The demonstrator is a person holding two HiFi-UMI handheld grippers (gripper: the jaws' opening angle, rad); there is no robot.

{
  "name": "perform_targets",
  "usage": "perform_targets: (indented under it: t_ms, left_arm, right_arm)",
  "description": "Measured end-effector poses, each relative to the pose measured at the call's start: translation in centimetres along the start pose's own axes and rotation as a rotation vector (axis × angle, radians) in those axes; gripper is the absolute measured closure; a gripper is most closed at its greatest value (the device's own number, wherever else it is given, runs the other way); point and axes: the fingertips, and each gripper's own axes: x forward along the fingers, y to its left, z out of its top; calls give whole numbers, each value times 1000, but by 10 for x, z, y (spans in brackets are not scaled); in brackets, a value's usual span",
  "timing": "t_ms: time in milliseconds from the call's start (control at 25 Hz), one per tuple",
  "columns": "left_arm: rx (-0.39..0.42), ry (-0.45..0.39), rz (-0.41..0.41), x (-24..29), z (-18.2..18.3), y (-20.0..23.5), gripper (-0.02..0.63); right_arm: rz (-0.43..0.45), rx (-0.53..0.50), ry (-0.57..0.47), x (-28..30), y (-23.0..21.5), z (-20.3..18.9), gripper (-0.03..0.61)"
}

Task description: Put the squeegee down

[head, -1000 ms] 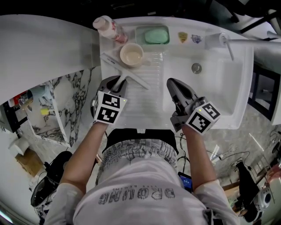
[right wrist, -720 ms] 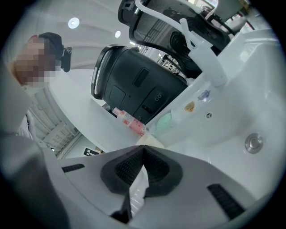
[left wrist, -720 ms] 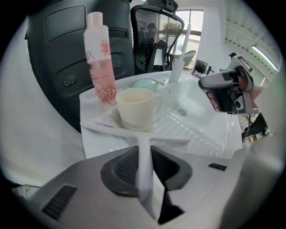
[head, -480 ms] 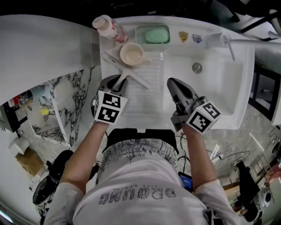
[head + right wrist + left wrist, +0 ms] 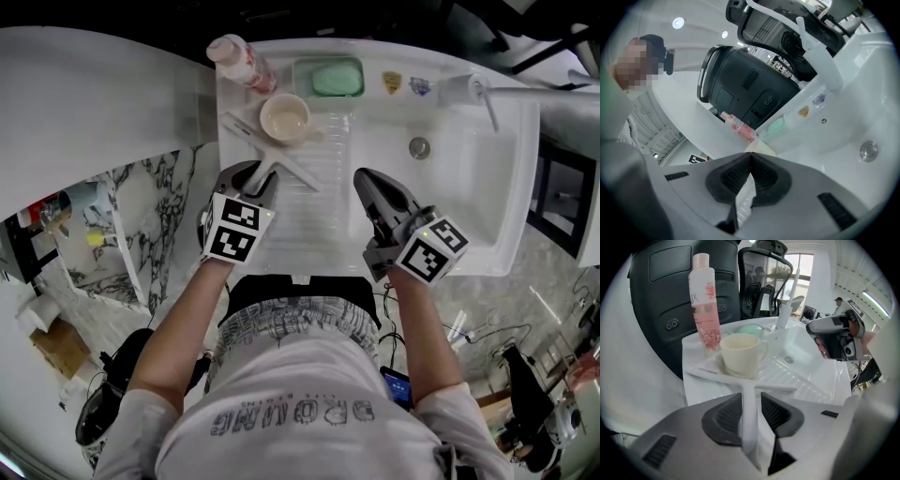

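Note:
A white squeegee (image 5: 278, 159) lies on the ribbed drainboard of the white sink (image 5: 314, 220), its blade slanting in front of a cream cup (image 5: 284, 117). My left gripper (image 5: 251, 180) points down at its handle. In the left gripper view the handle (image 5: 749, 416) runs between the dark pads (image 5: 724, 416), and the jaws are opening, with a narrow gap showing on the right side. My right gripper (image 5: 368, 181) hovers over the drainboard to the right, shut with nothing between its pads (image 5: 733, 178).
A pink bottle (image 5: 239, 58) stands at the sink's back left corner beside a green soap in its dish (image 5: 336, 78). The basin with its drain (image 5: 419, 146) and a white faucet (image 5: 473, 89) lie to the right. A marble-patterned surface (image 5: 141, 225) borders the left.

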Motion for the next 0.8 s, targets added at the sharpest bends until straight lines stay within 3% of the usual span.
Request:
perform_targets:
  t_ms: [400, 800]
  left_arm:
    - [7, -51, -1, -15, 9, 4, 439]
    - [10, -163, -27, -51, 33, 8, 437]
  right_arm:
    - [-18, -37, -12, -3, 7, 5, 571]
    - [-17, -82, -43, 2, 33, 13, 571]
